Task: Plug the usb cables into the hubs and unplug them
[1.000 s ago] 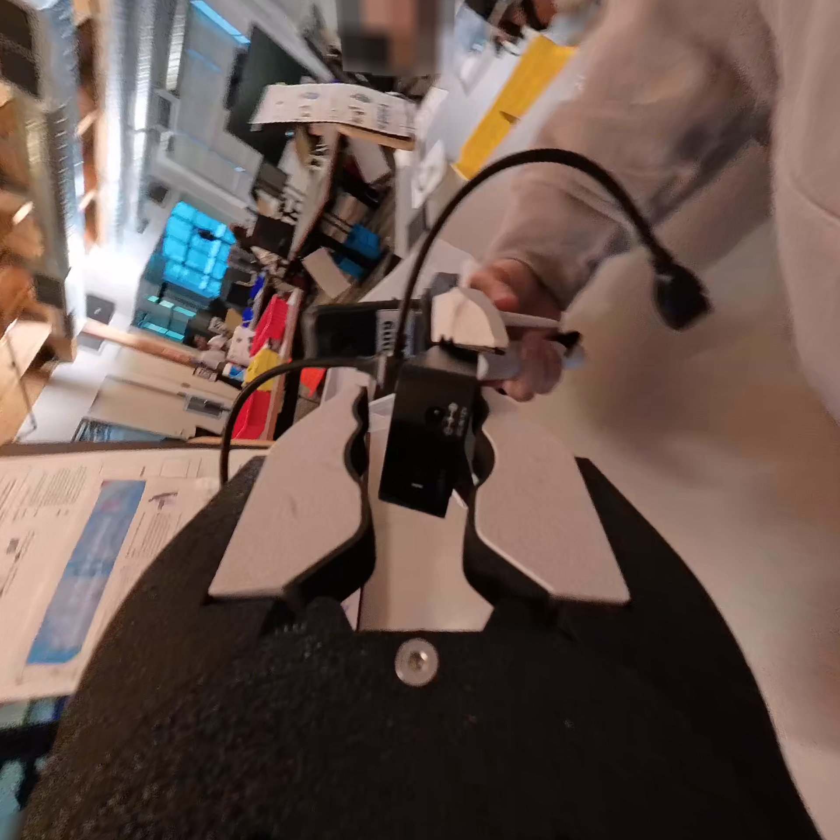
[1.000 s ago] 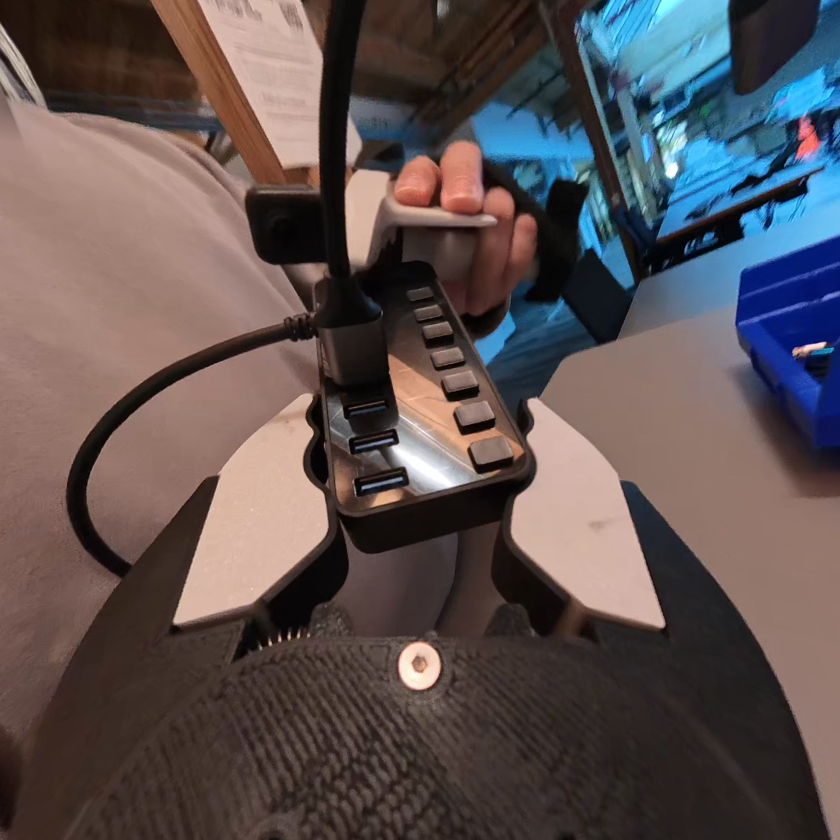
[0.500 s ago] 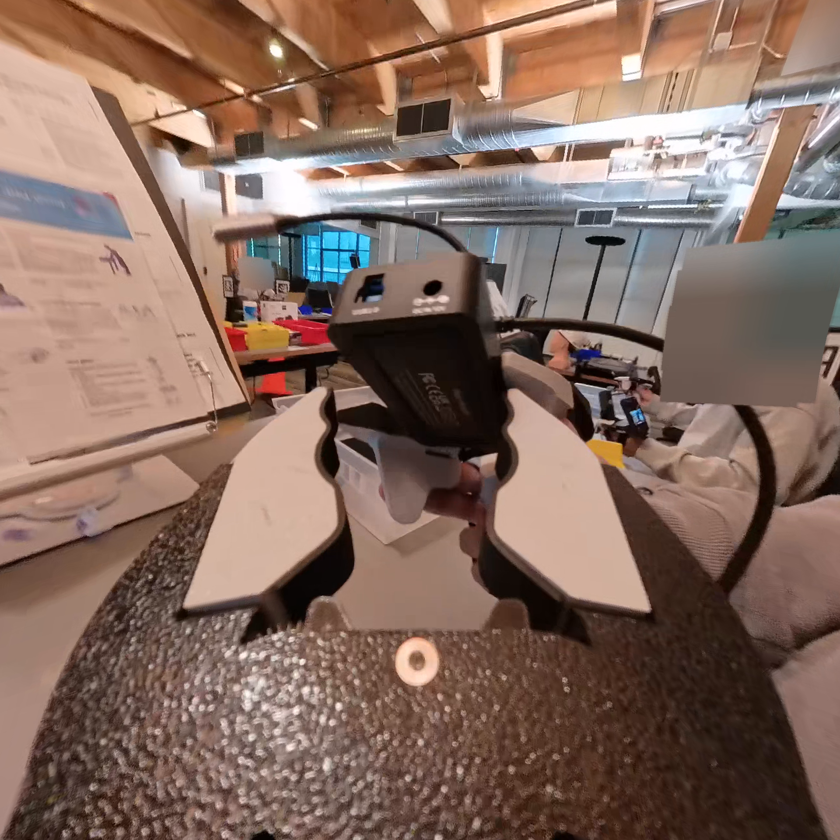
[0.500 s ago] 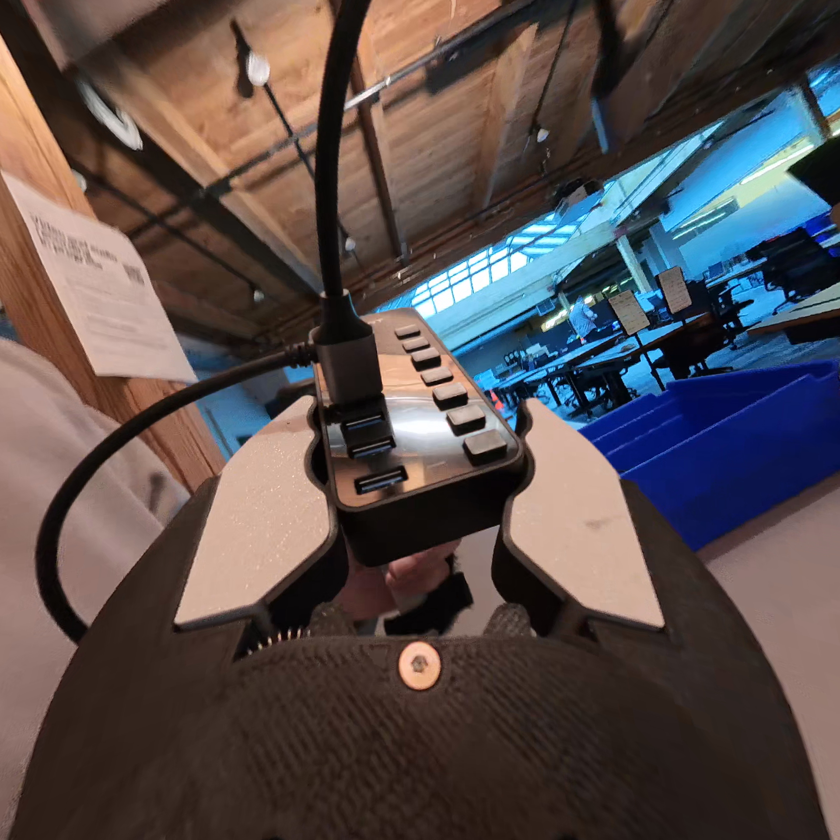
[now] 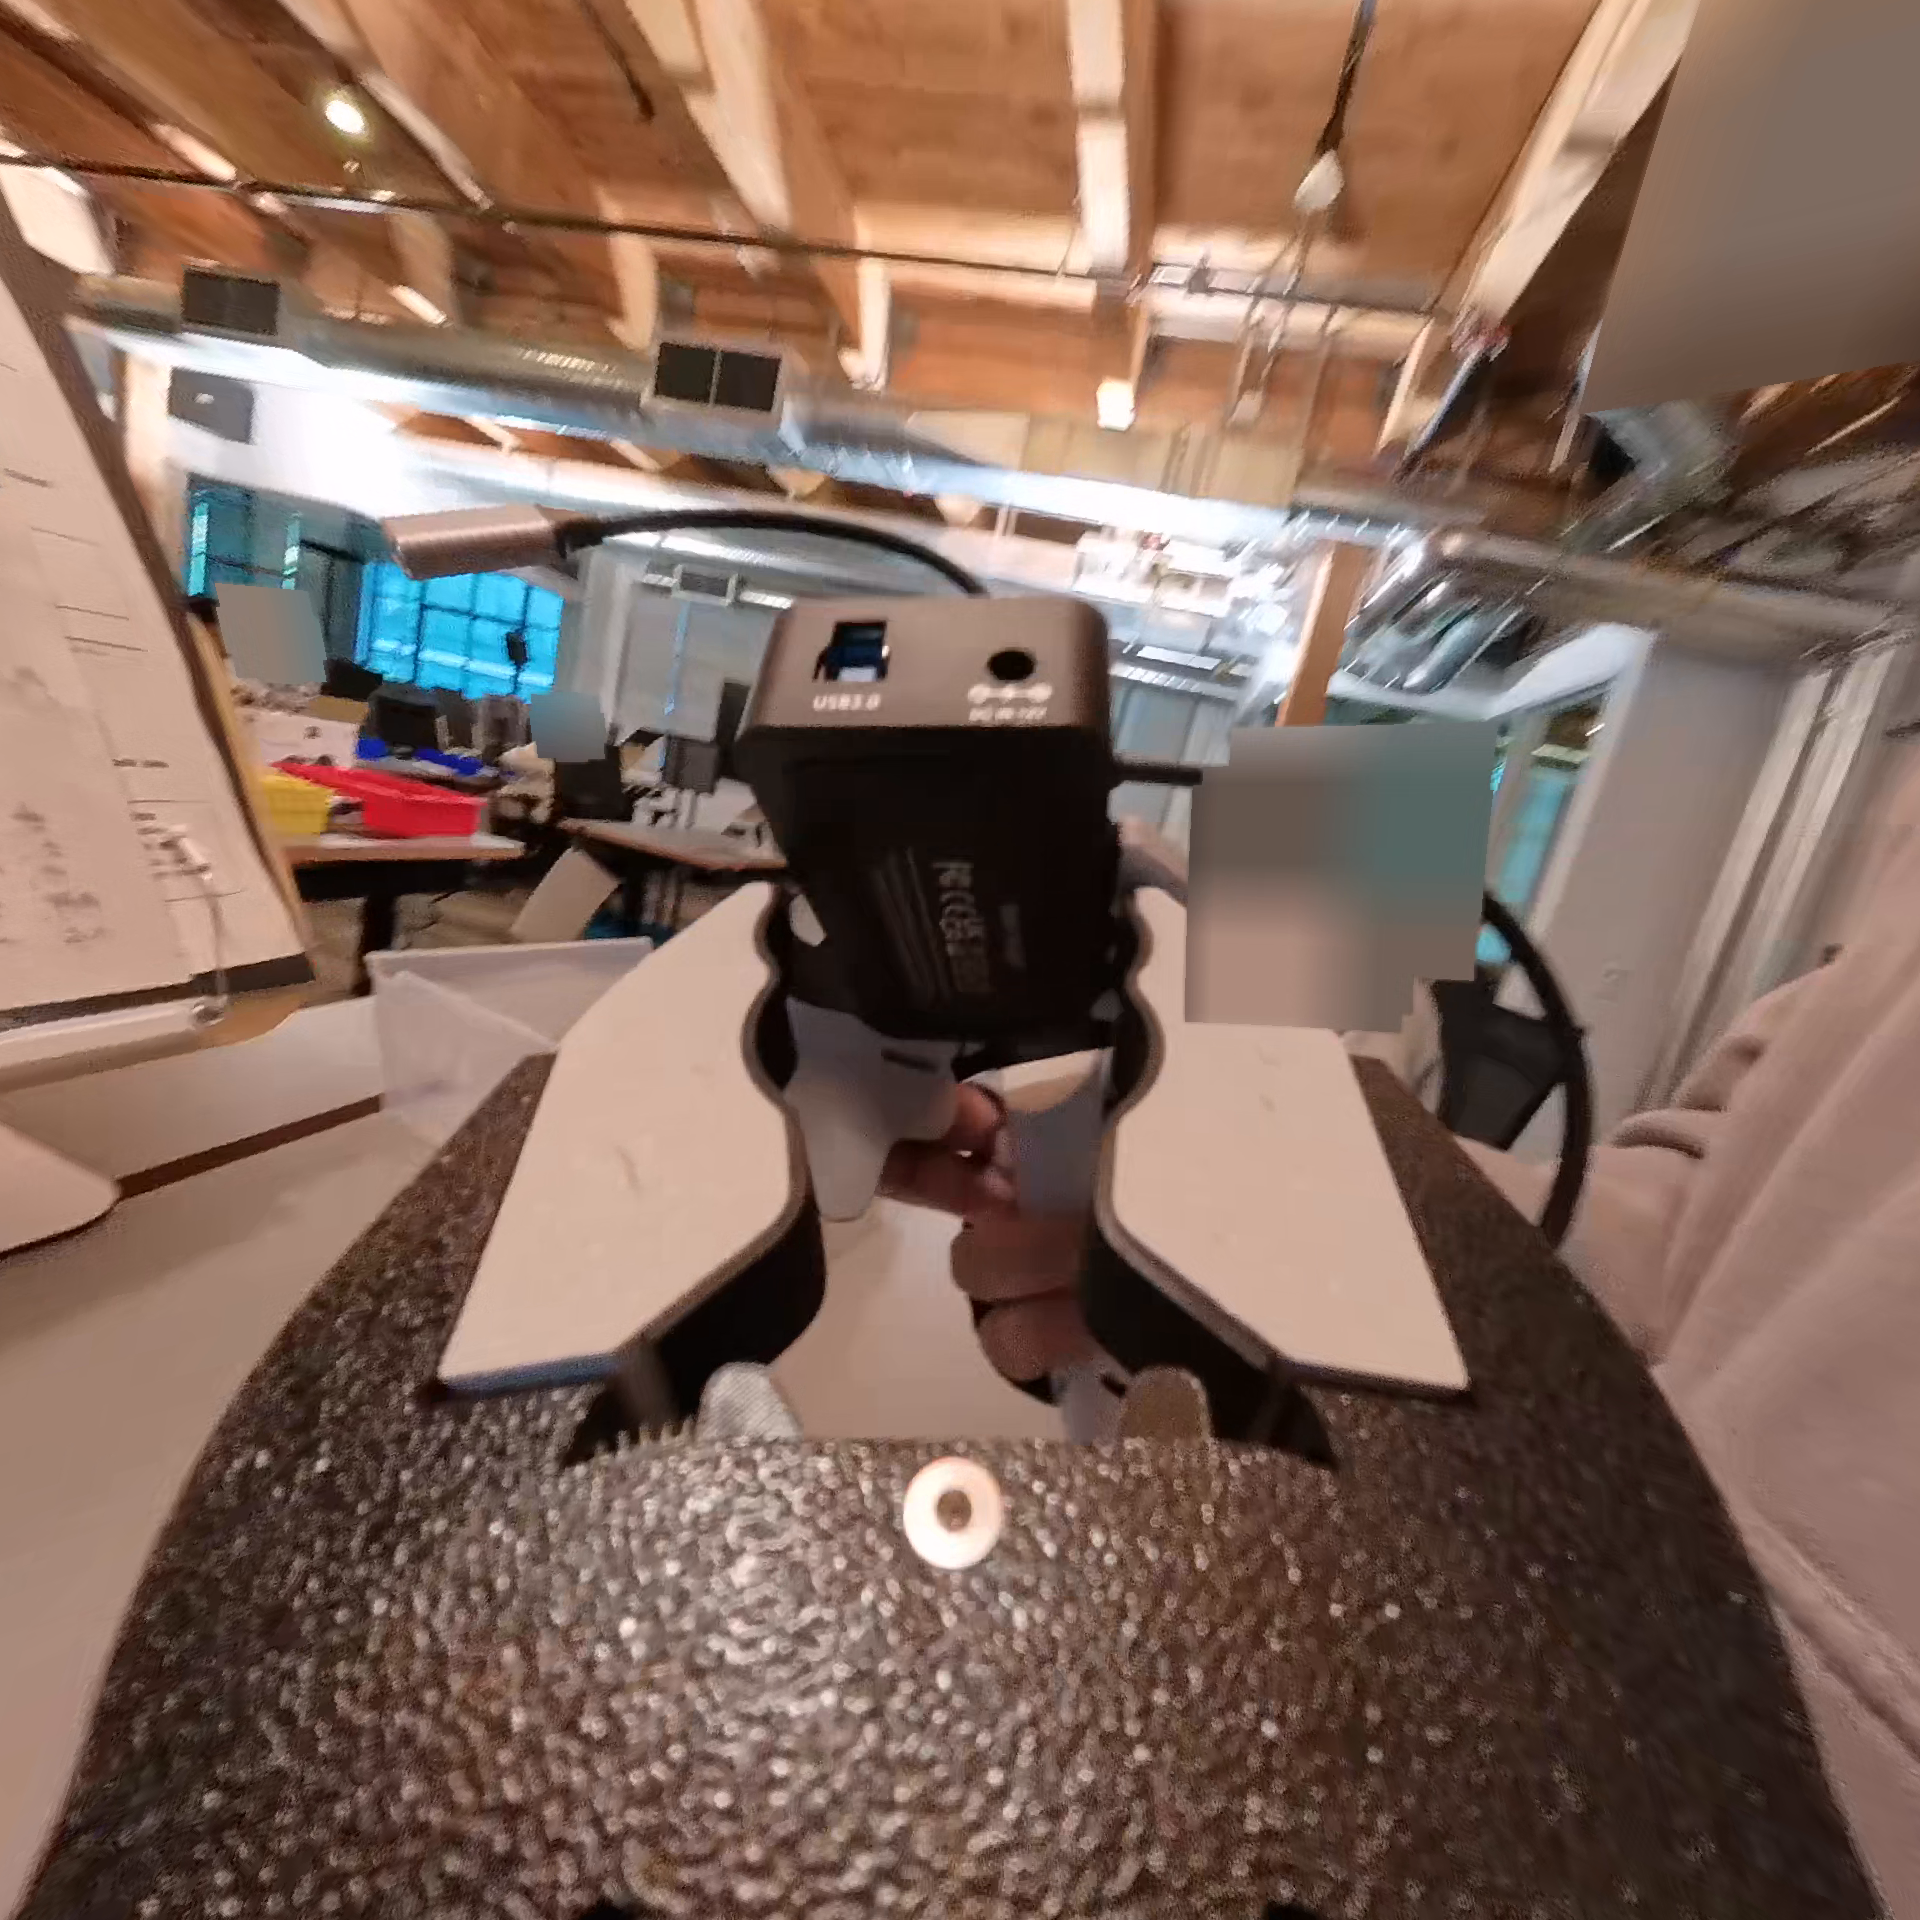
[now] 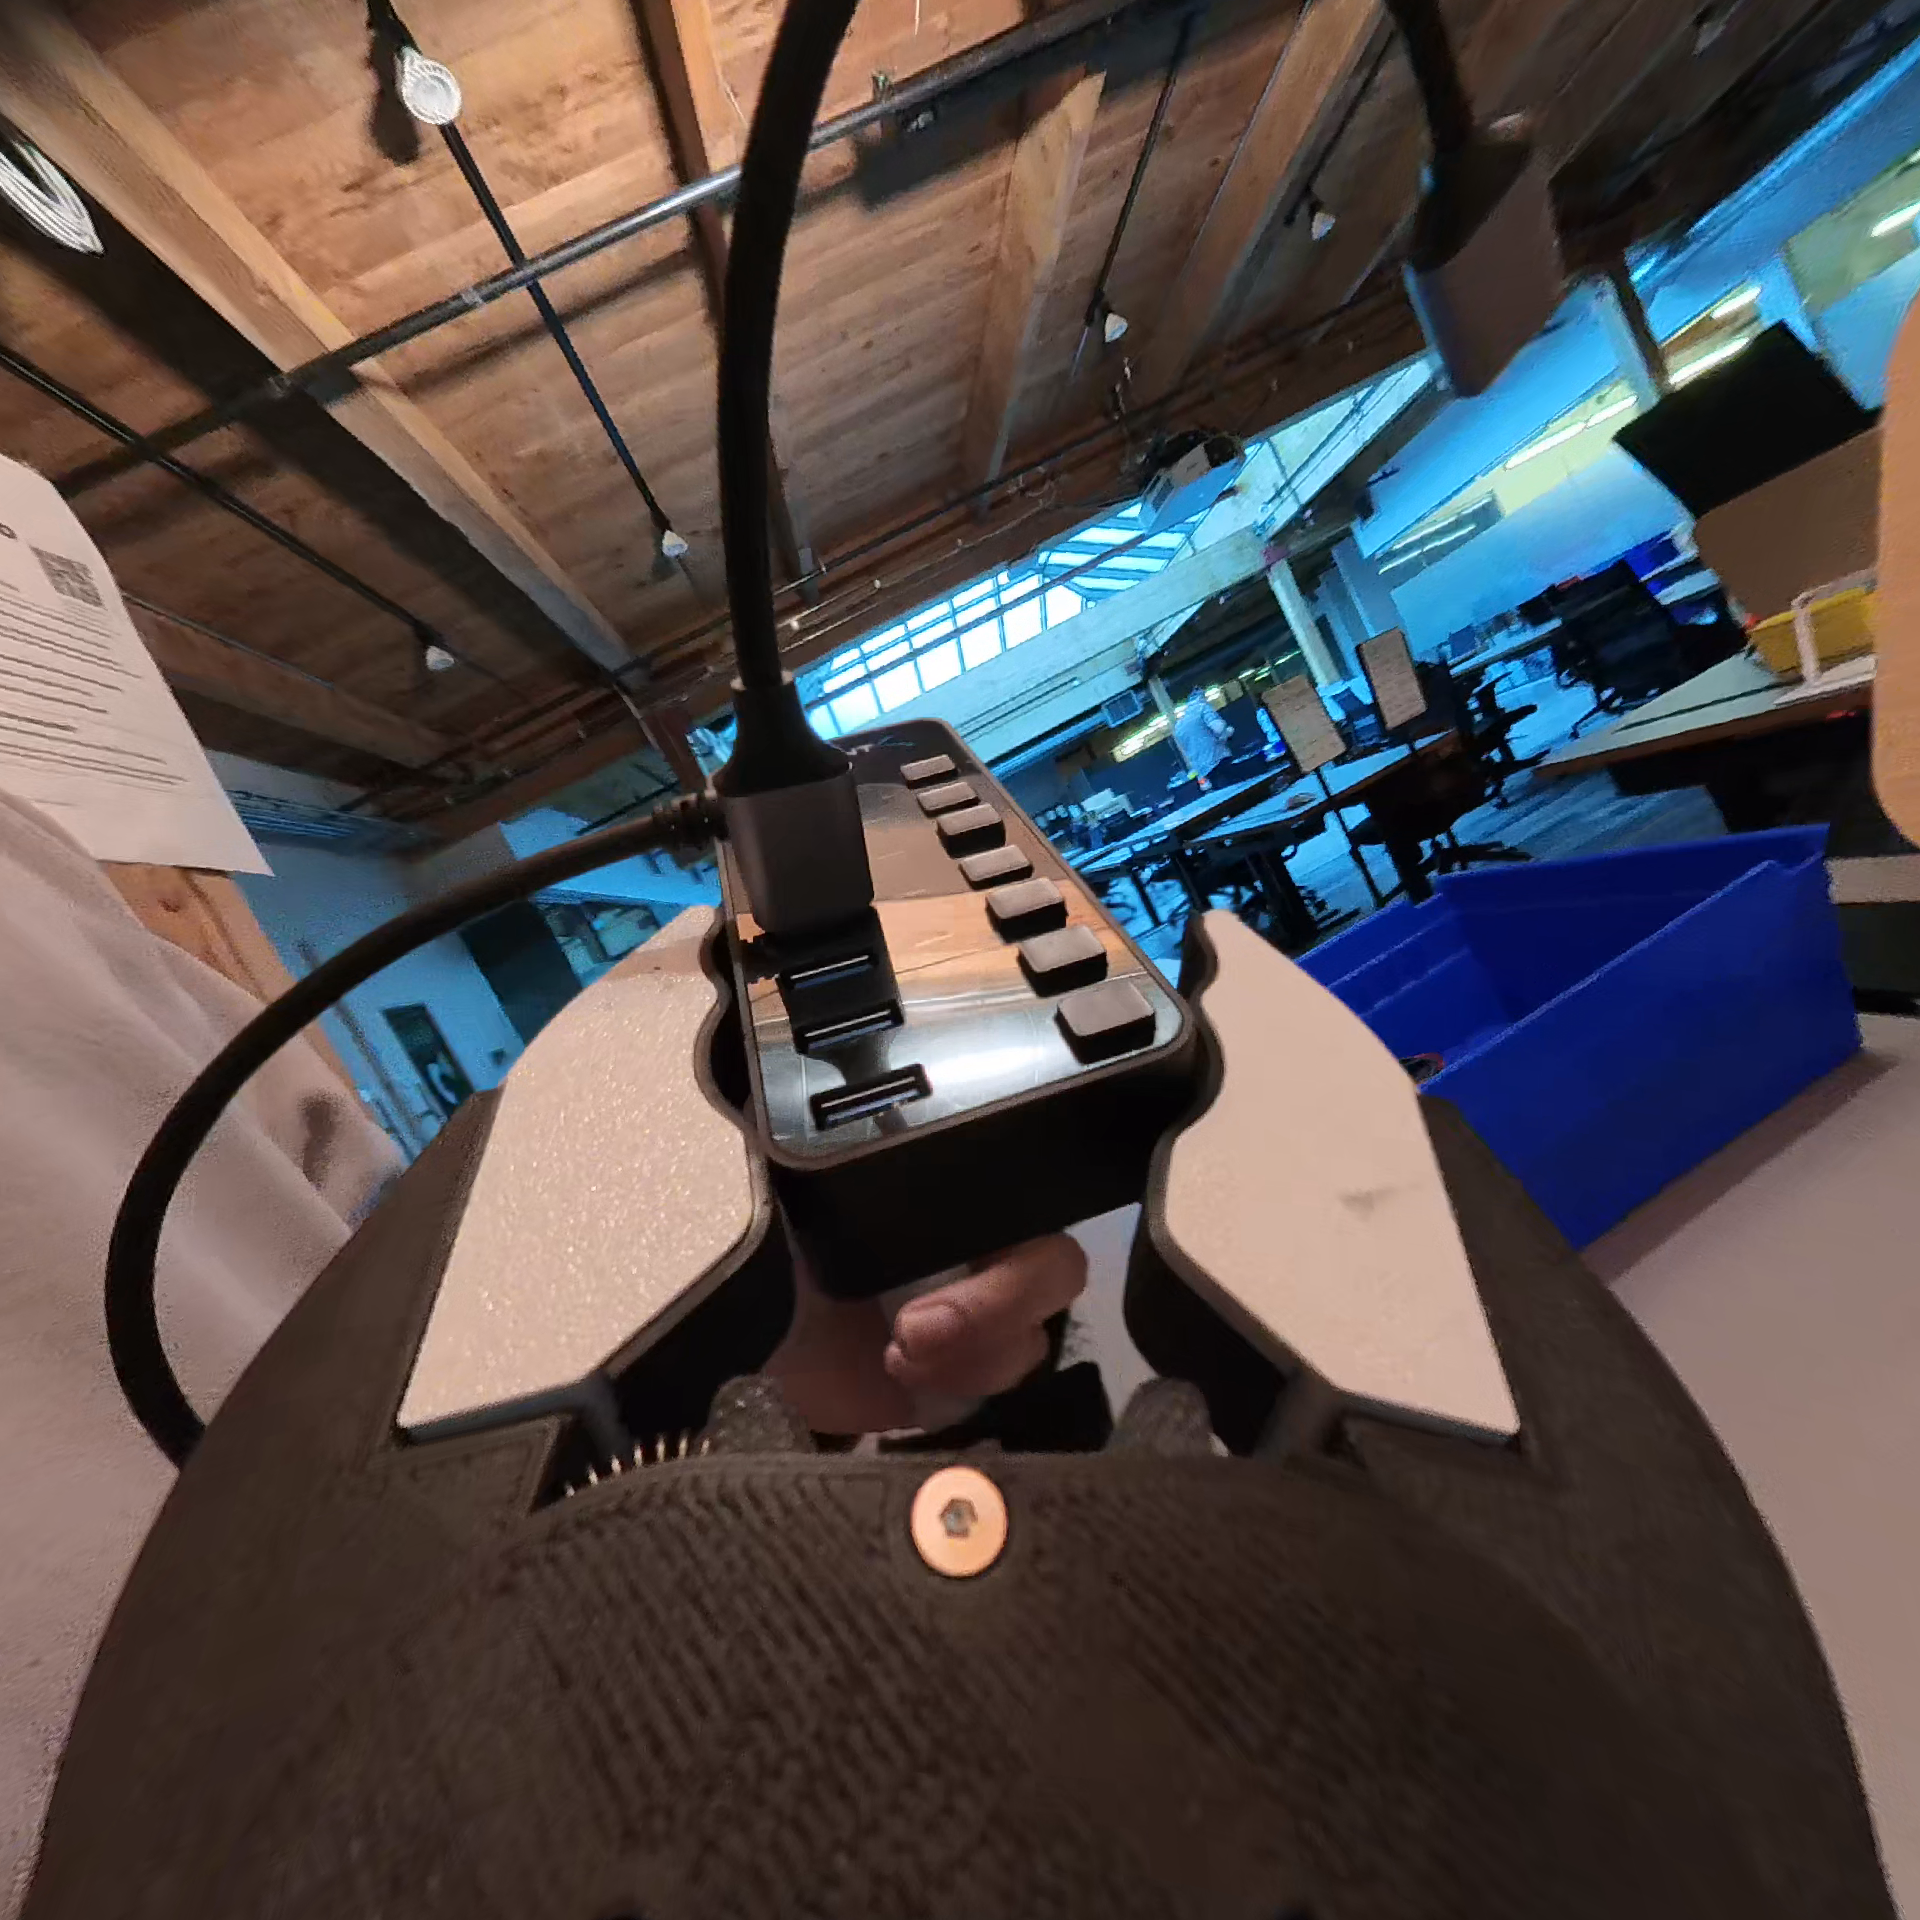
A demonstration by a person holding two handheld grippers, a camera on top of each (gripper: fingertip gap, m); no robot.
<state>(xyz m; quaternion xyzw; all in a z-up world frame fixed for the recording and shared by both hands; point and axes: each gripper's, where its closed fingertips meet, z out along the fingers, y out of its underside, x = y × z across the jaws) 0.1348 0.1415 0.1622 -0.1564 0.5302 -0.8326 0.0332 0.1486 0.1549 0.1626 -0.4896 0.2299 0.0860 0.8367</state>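
Observation:
My right gripper is shut on the near end of a black USB hub with several ports and buttons on top. A grey USB plug sits in one port, and its black cable rises out of frame. A second black cable loops from the hub's left side. My left gripper is shut on the same hub, seen from below with its end face showing. A loose grey plug hangs free above; it also shows in the right wrist view.
A blue bin stands on the grey table to the right. A document stand and a white bin are on the left. A person's light sleeve is close on the right. A hand shows under the hub.
Both views have tilted up from the table and the person toward the ceiling. The hub stays in both grippers, and the grey plug stays in its port.

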